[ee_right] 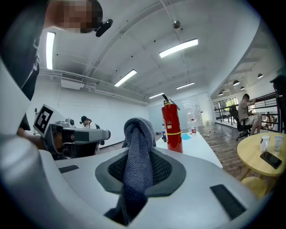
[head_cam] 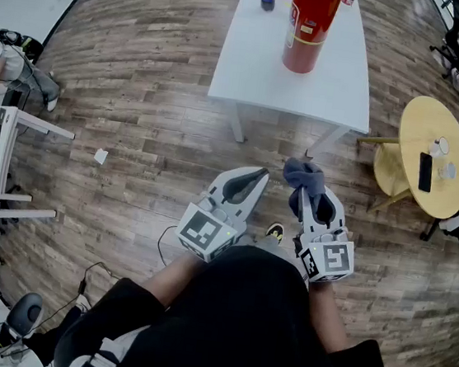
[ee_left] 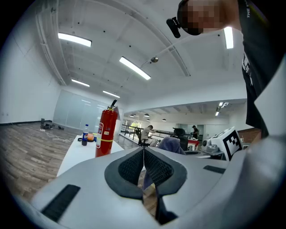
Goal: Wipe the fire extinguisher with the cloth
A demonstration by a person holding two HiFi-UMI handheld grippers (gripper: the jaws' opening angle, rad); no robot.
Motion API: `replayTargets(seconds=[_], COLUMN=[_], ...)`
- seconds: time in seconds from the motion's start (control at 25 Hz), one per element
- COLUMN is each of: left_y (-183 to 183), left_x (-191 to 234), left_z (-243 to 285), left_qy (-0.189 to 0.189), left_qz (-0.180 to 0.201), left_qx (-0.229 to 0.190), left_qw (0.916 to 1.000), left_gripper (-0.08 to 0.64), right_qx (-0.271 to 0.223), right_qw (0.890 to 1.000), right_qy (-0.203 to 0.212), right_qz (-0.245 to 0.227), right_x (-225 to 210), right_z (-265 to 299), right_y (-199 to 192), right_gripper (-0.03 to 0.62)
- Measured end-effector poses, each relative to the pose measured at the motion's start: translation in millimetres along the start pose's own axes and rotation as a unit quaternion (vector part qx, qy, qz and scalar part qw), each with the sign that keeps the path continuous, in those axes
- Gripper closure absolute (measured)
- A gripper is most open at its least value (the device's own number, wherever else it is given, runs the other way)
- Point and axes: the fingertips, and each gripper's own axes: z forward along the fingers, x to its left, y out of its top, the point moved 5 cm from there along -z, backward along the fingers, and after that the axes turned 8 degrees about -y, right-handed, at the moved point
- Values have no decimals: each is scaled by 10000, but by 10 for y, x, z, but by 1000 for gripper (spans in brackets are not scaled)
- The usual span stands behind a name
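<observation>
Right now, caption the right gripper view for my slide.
Right tool clamped on a grey-blue cloth, aimed toward the red fire extinguisher standing on a white table.

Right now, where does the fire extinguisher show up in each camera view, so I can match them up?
Head view: the fire extinguisher is at top centre, standing on the white table.
Left gripper view: left of centre, upright at the table's far end.
Right gripper view: just right of centre, upright on the table.
Shared landmark: the white table under it appears in all three views.
</observation>
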Motion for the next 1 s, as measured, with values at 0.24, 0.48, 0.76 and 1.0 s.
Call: replayTargets(seconds=[0.24, 0.48, 0.76, 1.0], left_y=[-6, -20, -14, 33], left_x=[80, 199, 452, 736], left_z=[-42, -88, -182, -18], left_qy=[4, 4, 35, -117], left_qz=[-59, -81, -113, -163], left_qx=[13, -15, 1, -16], left_qw=[10000, 10000, 9999, 9998], left_gripper=[534, 534, 534, 534], right_qx=[112, 133, 44, -93], right_qw=[9999, 9998, 9999, 9990], right_qy=[11, 125, -41, -271], right_qz=[8, 48, 118, 332], right_x=[82, 181, 245, 76], right_z=[45, 152, 340, 577], right_y=[-24, -76, -50, 44], right_gripper=[518, 518, 518, 519])
